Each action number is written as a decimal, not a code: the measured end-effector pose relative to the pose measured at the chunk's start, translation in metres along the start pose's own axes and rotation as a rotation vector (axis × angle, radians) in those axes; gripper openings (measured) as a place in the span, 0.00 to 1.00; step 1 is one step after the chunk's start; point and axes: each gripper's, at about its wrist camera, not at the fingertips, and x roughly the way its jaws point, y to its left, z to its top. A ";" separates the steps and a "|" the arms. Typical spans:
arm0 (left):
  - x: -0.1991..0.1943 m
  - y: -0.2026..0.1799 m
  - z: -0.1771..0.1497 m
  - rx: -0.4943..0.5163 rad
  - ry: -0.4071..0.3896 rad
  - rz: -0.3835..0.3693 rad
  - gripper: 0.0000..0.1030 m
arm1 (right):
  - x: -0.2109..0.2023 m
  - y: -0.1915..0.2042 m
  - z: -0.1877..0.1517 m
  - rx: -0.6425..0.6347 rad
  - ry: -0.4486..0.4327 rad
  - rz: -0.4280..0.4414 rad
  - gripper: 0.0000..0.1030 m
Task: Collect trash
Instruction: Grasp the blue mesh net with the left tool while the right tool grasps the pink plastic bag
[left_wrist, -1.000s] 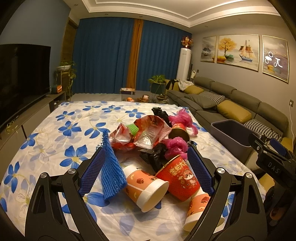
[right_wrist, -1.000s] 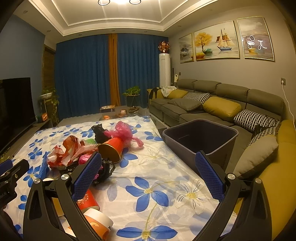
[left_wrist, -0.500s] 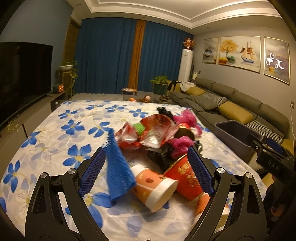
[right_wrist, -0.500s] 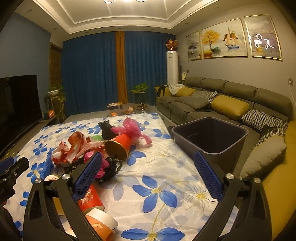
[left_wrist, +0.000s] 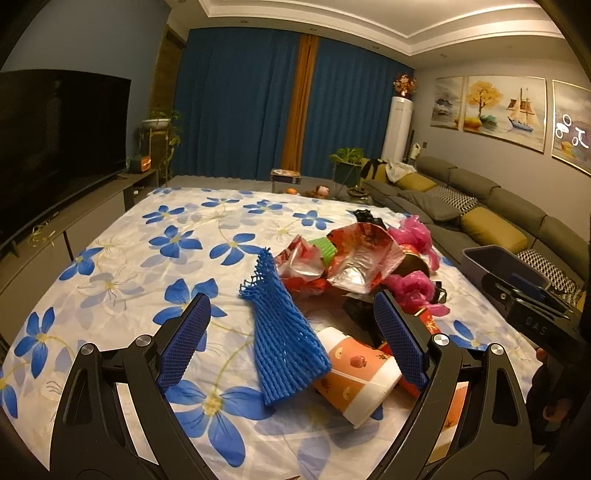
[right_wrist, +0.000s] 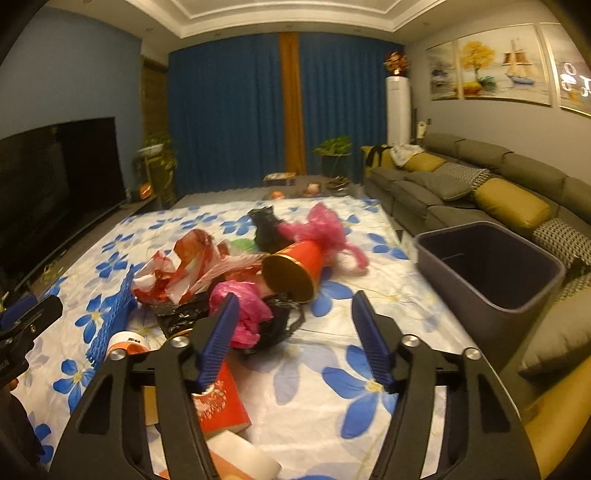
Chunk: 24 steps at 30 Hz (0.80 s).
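Trash lies heaped on the flower-print cloth (left_wrist: 122, 258), and the piece nearest the left gripper (left_wrist: 291, 341) is a blue foam net sleeve (left_wrist: 282, 332): it sits between the spread pads, slightly toward the 9 o'clock finger (left_wrist: 184, 341) but touching neither. An orange paper cup (left_wrist: 356, 380) lies on its side at 4 o'clock of the sleeve, just inside the other pad. Crumpled red foil wrappers (left_wrist: 354, 258) and pink plastic (left_wrist: 410, 288) sit beyond, at about 1 o'clock. The right gripper (right_wrist: 291, 341) is closing with nothing between its pads; pink plastic and a black bag (right_wrist: 277, 325) lie at its 11 o'clock, just past the left pad, a red cone-shaped cup (right_wrist: 295, 269) at 12. The grey bin (right_wrist: 491, 266) stands at 2 o'clock, beside the cloth's edge.
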 end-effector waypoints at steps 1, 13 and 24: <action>0.002 0.001 0.000 -0.002 0.002 0.001 0.86 | 0.005 0.002 0.001 -0.007 0.010 0.013 0.57; 0.030 0.002 0.005 0.007 0.023 0.033 0.85 | 0.061 0.024 0.008 -0.096 0.154 0.172 0.36; 0.069 0.006 0.004 0.003 0.124 0.005 0.68 | 0.076 0.024 0.007 -0.110 0.189 0.234 0.02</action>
